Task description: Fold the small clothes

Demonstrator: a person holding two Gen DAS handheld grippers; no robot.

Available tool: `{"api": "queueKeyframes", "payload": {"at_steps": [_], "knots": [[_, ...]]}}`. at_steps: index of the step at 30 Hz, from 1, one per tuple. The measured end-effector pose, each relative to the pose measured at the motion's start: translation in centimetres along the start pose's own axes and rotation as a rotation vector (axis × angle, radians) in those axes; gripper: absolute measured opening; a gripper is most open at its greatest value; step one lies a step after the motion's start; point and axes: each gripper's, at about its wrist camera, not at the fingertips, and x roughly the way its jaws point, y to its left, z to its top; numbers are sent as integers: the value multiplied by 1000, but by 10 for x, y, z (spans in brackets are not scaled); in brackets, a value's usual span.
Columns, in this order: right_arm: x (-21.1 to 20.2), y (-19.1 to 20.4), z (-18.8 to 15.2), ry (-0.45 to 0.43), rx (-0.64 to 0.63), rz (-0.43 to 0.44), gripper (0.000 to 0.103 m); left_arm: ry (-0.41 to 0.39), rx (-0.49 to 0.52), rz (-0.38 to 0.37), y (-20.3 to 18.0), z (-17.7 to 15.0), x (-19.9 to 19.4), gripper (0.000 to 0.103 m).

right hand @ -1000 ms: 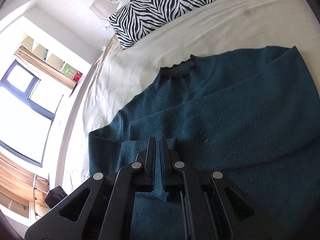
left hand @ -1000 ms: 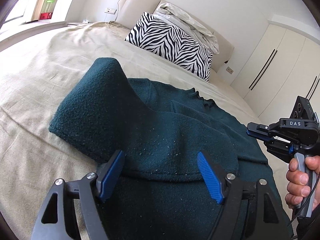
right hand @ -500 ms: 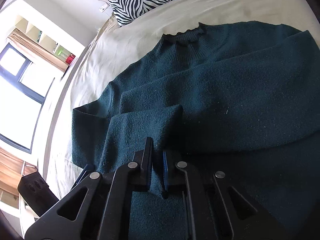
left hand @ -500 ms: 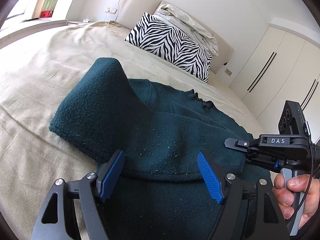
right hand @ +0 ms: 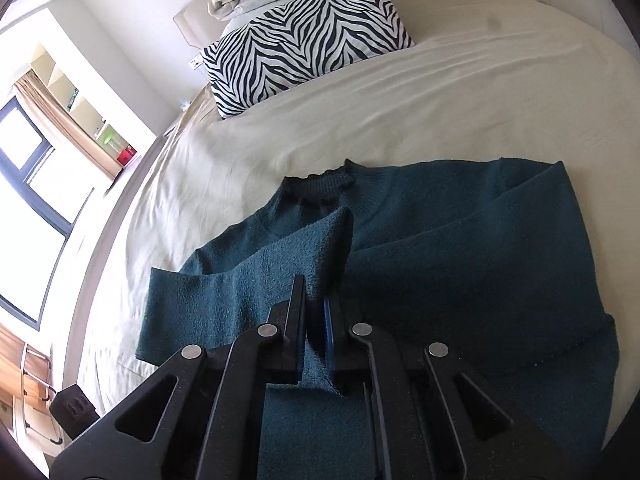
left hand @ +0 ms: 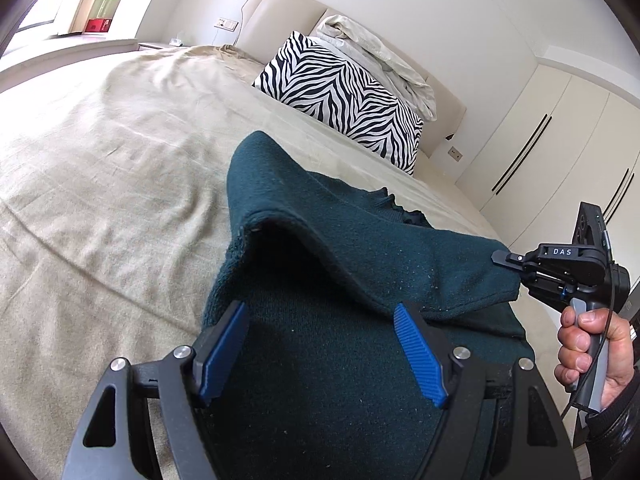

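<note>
Right tongs [right hand: 314,320] pinch sweater [right hand: 460,264] sleeve; left tongs [left hand: 320,352] agape.

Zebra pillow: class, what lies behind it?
Behind the zebra pillow sits a crumpled pale blanket against the padded headboard. The pillow covers the blanket's lower part.

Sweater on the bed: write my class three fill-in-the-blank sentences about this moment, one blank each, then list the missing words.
1. The right gripper is shut on a fold of the ____.
2. The left gripper has its jaws ____, with nothing between them.
3. The pillow near the headboard has a ____ pattern.

Missing words: sweater; open; zebra
</note>
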Motion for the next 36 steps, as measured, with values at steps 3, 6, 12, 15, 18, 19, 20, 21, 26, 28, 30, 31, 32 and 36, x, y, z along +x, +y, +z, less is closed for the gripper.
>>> {"api": "queueKeyframes", "payload": {"at_steps": [3,6,12,15,18,19,20,21,26,28,30,31,32,36], "knots": [[14,-35,2,16,70,-32,6,5,-3,1,0,-1,1,77],[24,-53,-1,23,97,-43,6,10,-3,3,1,0,3,77],[30,-59,1,9,98,-53,6,15,-3,6,0,0,4,77],[28,-64,2,-4,125,-54,6,13,-7,6,1,0,3,77],[25,-69,1,-8,141,-58,6,14,-8,9,1,0,3,77],[27,-69,0,1,134,-66,7,17,-9,10,1,0,3,77],[29,-71,-2,7,130,-73,8,20,-14,8,2,1,2,77],[32,-73,-2,13,135,-72,10,22,-23,5,2,3,1,76],[23,-94,-10,-47,208,-10,17,8,-53,4,8,34,-8,73],[13,-103,-13,-87,244,-2,22,20,-76,-42,15,58,-2,66],[3,-111,-17,-117,303,63,28,49,-87,-92,19,83,13,59],[0,-113,-20,-124,322,110,30,88,-89,-114,21,95,27,59],[-3,-113,-22,-128,329,159,30,125,-103,-140,25,105,42,54],[-2,-88,-27,-94,259,337,30,283,-185,-146,49,118,102,50]]}}
